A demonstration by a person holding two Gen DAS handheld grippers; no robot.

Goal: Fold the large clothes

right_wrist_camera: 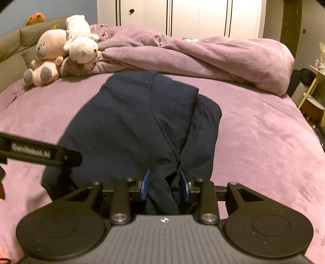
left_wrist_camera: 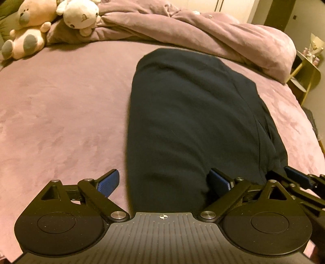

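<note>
**Near hem in the right jaws, garment running straight away up the bed**

The right gripper [right_wrist_camera: 165, 186] has its jaws drawn partly in on a bunched fold of the dark navy garment [right_wrist_camera: 142, 121], the blue pads pressing the cloth from either side at its near edge. The left gripper [left_wrist_camera: 164, 182] stands with its jaws wide apart, straddling the same near end of the garment; cloth lies between the pads, yet the left pad sits clear of it over the bedspread, so nothing is gripped there. Both hands are at the near end, close together, the left one just beside the right on its left.

From the jaws the garment stretches directly away, its long axis pointing toward the headboard side, already narrowed lengthwise with a layer lapped over along its right. I judge the next fold would carry this near end forward over the far end.

It lies on the mauve bedspread [right_wrist_camera: 264, 142] of a bed. Beyond it sit a heaped duvet [right_wrist_camera: 203, 54], two plush toys [right_wrist_camera: 61, 54], then white wardrobe doors [right_wrist_camera: 182, 16].
</note>
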